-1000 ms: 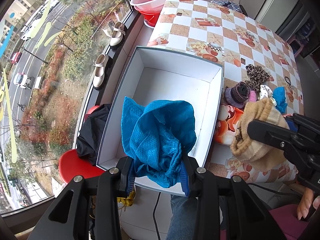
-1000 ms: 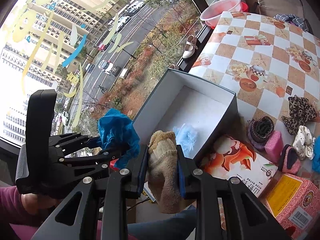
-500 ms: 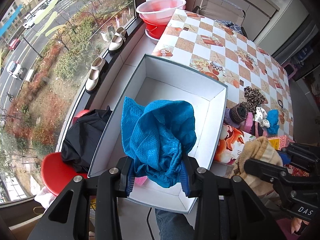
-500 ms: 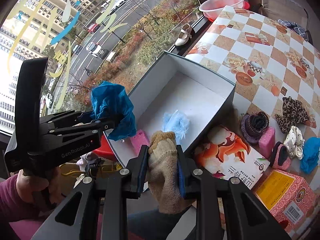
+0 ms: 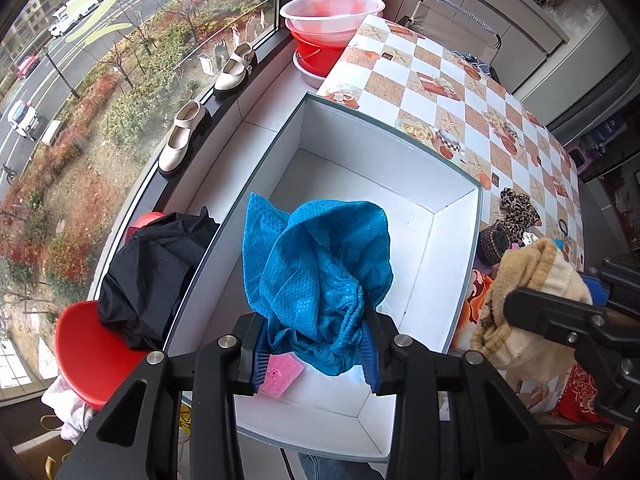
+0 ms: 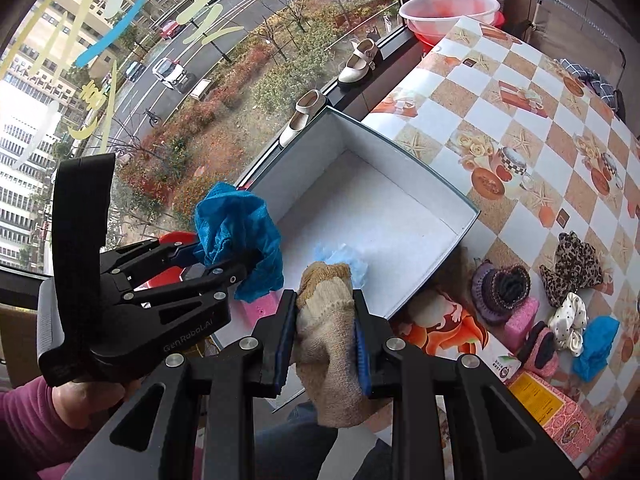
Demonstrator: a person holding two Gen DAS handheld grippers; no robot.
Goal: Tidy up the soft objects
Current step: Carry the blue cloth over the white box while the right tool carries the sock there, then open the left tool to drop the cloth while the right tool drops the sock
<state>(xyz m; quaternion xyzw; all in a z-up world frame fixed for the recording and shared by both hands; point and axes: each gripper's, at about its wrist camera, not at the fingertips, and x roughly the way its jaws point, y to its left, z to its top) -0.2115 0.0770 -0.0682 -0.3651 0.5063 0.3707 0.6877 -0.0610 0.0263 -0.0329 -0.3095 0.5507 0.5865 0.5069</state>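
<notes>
While we are holding both grippers over the near end of the white box [image 5: 456, 264], each one is carrying a soft thing. Our left gripper [image 5: 316, 350] is clamping a crumpled blue mesh cloth [image 5: 316, 268] between its blue-padded fingers, and the cloth is bunching up above the fingertips and hanging over the inside of the box. From the right wrist view we are seeing the same left gripper [image 6: 224, 258] from the side, with the blue mesh cloth [image 6: 236, 232] sticking out past its tips above the box's near left corner.

Our right gripper [image 6: 324, 340] is squeezing a beige knit sock [image 6: 328, 336] between narrow jaws; the sock is drooping below the fingers, just outside the near rim of the white box [image 6: 400, 160]. In the left wrist view the beige knit sock [image 5: 528, 300] is showing to the right of the box, over the table edge.

Inside the box we are seeing a pink sponge [image 5: 280, 374] near the front wall and a pale blue puff [image 6: 344, 258] lying on the floor beside it.

On the checkered table [image 6: 500, 120], right of the box, more soft things are waiting: a leopard scrunchie [image 6: 572, 268], a dark knit piece [image 6: 502, 286], another pink sponge block [image 6: 520, 316], a white dotted scrunchie [image 6: 568, 320] and a small blue cloth [image 6: 596, 344]. A printed carton [image 6: 452, 332] is lying against the box's right wall.
</notes>
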